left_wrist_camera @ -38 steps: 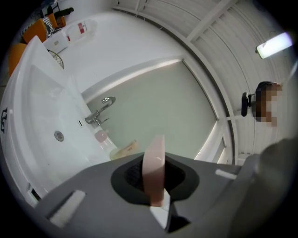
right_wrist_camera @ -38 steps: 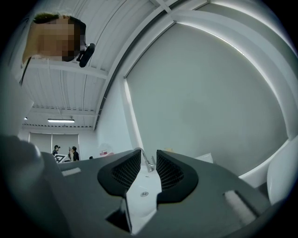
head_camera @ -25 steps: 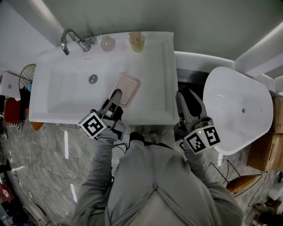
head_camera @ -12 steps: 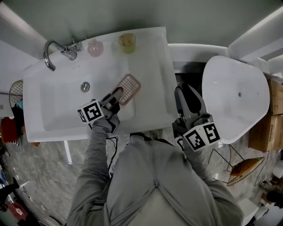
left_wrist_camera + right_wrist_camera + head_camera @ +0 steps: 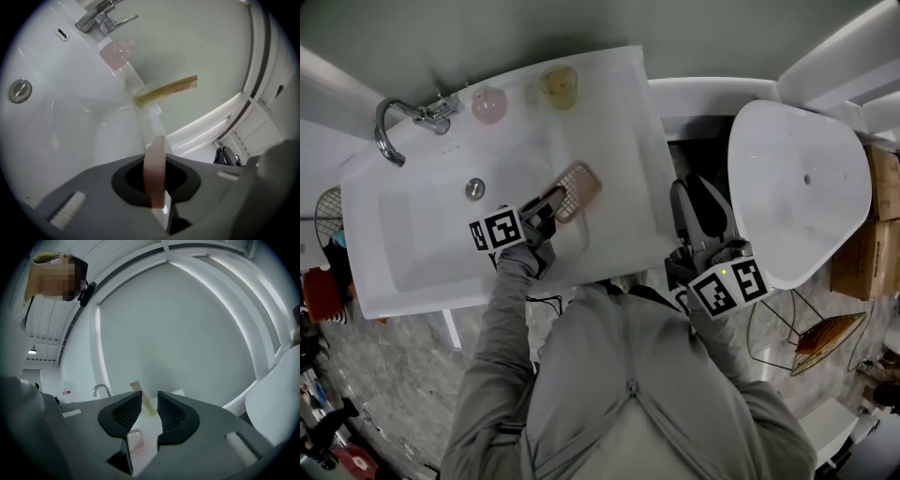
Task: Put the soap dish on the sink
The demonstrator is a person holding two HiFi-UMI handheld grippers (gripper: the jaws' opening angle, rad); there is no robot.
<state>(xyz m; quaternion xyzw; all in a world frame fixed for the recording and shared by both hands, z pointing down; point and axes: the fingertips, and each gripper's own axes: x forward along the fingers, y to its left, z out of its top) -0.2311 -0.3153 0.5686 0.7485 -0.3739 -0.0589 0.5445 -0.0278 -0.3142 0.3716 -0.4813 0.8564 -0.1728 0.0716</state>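
Note:
The pink slatted soap dish [image 5: 578, 187] hangs over the right part of the white sink [image 5: 623, 141], near the basin's right slope. My left gripper [image 5: 551, 202] is shut on its near edge. In the left gripper view the soap dish [image 5: 154, 173] stands on edge between the jaws of the left gripper [image 5: 154, 161]. Whether it touches the sink I cannot tell. My right gripper [image 5: 694, 192] hovers right of the sink, jaws slightly apart and empty. In the right gripper view the soap dish [image 5: 134, 440] shows below the right gripper [image 5: 150, 404].
A chrome faucet [image 5: 394, 131], a pink cup [image 5: 488, 104] and a yellow cup [image 5: 557, 86] stand along the sink's back rim, with the drain [image 5: 474, 188] in the basin. A white oval tub [image 5: 802, 187] sits at the right, with a cardboard box [image 5: 886, 225] and a wire rack [image 5: 825, 337] beyond it.
My left gripper has sunk lower over the basin with the soap dish and tipped forward. The right gripper has shifted only slightly.

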